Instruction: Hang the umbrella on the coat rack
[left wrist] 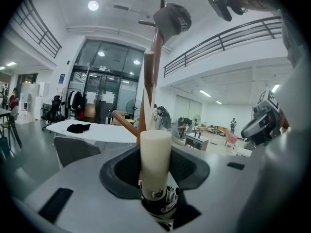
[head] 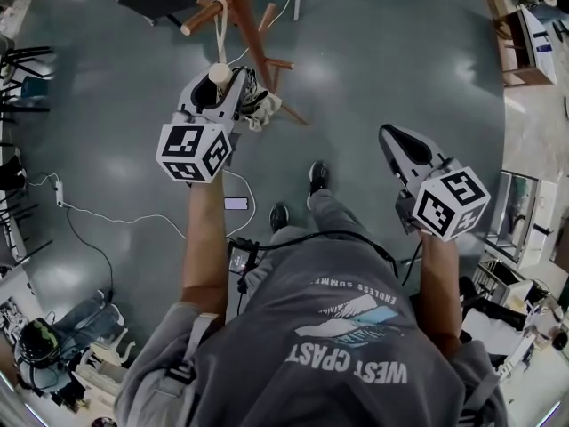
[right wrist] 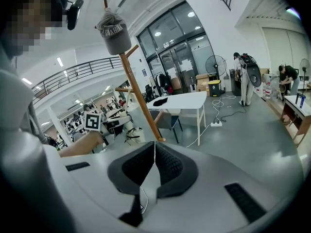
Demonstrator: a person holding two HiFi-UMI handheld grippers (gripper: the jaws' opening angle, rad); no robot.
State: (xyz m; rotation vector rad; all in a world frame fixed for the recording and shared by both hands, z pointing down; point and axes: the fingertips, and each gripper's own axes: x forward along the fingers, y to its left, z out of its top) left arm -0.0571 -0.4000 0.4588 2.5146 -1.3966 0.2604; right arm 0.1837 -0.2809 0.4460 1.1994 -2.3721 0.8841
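My left gripper (head: pixel 229 85) clamps the umbrella (left wrist: pixel 155 159) by its cream handle at 11 o'clock, beside the coat rack (head: pixel 249 25), so its strap (head: pixel 220 34) reaches a peg (head: pixel 197 18); it looks looped on. My right gripper (head: pixel 396 140) idles closed and empty at 2 o'clock.

The left tool (left wrist: pixel 156 165) has its dark pads closed on the umbrella (left wrist: pixel 158 203), gripping its cream handle (left wrist: pixel 155 154), which stands upright between them. The folded black-and-white canopy bunches just below the pads. Straight behind the handle rises the coat rack (left wrist: pixel 156 52), a brown wooden pole with angled pegs; a pale strap (left wrist: pixel 147 113) runs up beside it. A dark cap (left wrist: pixel 173 21) hangs at the rack's top. Farther left stands a white surface (left wrist: pixel 104 132) carrying a black cloth (left wrist: pixel 78 127). The right tool (left wrist: pixel 262 123) shows at the right edge.
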